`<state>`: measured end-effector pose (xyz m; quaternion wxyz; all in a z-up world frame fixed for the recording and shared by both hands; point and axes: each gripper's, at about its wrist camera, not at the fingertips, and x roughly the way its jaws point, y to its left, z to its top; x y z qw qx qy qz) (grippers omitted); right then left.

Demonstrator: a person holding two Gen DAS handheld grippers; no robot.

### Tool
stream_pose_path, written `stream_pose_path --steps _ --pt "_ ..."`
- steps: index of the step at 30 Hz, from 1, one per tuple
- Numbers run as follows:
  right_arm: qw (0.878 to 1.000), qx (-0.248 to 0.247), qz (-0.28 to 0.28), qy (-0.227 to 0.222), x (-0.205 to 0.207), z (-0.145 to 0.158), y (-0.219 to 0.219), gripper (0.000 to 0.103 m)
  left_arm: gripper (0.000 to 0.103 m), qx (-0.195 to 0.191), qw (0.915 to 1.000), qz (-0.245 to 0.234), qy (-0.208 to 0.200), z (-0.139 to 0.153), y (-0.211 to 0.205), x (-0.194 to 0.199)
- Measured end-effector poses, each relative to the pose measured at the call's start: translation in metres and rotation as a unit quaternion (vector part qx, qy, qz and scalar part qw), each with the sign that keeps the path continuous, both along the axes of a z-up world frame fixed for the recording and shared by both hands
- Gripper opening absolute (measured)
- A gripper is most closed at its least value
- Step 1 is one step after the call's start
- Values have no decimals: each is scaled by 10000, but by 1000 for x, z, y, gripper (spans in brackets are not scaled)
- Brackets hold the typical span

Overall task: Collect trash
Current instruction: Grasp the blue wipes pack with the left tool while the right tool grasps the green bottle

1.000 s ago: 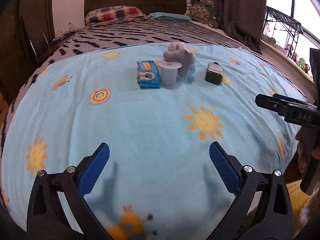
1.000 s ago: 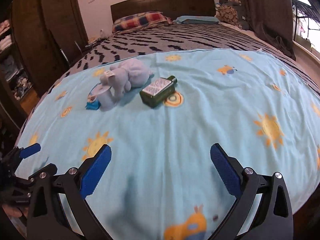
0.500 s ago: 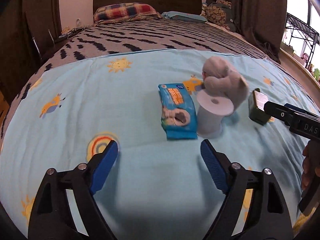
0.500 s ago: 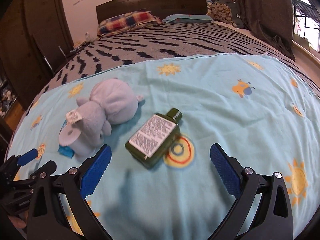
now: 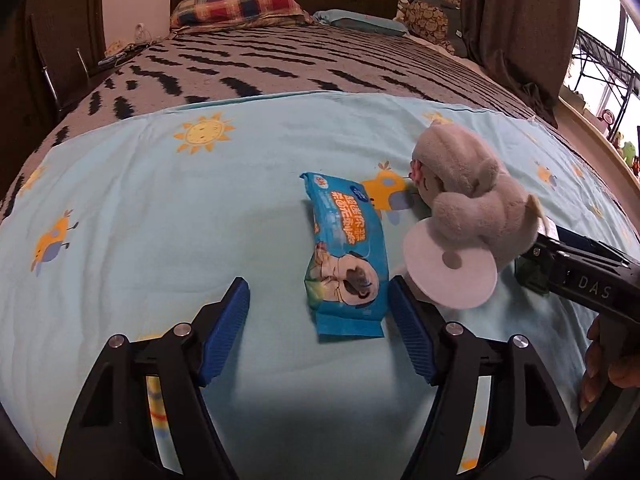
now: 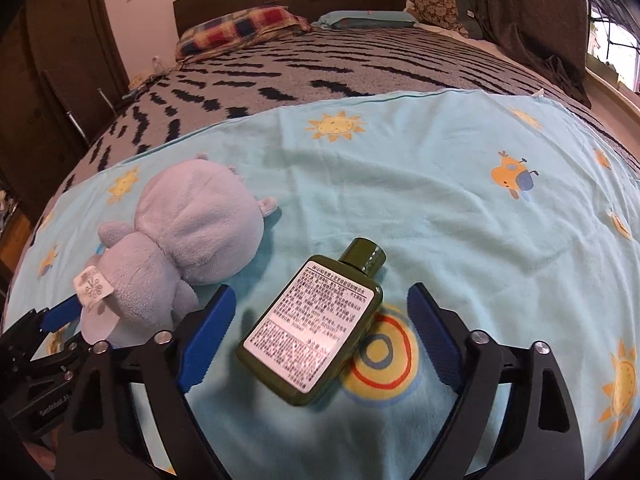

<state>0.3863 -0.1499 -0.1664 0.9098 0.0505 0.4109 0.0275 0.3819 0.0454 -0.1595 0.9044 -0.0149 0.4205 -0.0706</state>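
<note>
Both grippers spread, empty, each lined up for a grab: left gripper point(image 5: 319, 316) straddles the wipes pack point(image 5: 346, 259) at its 12 o'clock on the blanket point(image 5: 160, 208), right gripper point(image 6: 322, 334) brackets the green bottle point(image 6: 316, 326), plush point(image 6: 180, 240) at 10 o'clock.

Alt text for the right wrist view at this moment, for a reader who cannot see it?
Open right tongs straddle a dark green bottle lying label-up on a light blue sun-patterned blanket. A grey plush toy lies to its left, beside the left tongs' blue tip at the frame's edge.
</note>
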Motion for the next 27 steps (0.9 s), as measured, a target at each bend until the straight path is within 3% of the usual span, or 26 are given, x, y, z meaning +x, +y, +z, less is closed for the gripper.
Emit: stream_pose_path --steps 3,4,5,11,19,27 --pt "9999 -85 -26 68 4 -4 1 77 64 23 10000 -47 43 -1 -4 7" --pt "9999 -100 -2 55 3 -4 2 75 58 50 10000 -67 46 -1 -5 8" --pt "9999 -144 8 42 2 -3 2 66 52 83 9999 -95 44 -1 -7 9" --pt "9997 -202 147 18 -11 -1 -3 58 16 9 9997 -225 -7 2 -8 8" --pt "9989 -253 393 -22 -47 1 -8 52 10 29 9993 -358 -126 8 -9 -25" --pt "9966 -384 719 -95 -102 -1 -8 50 8 78 9983 -497 -278 13 -12 -91"
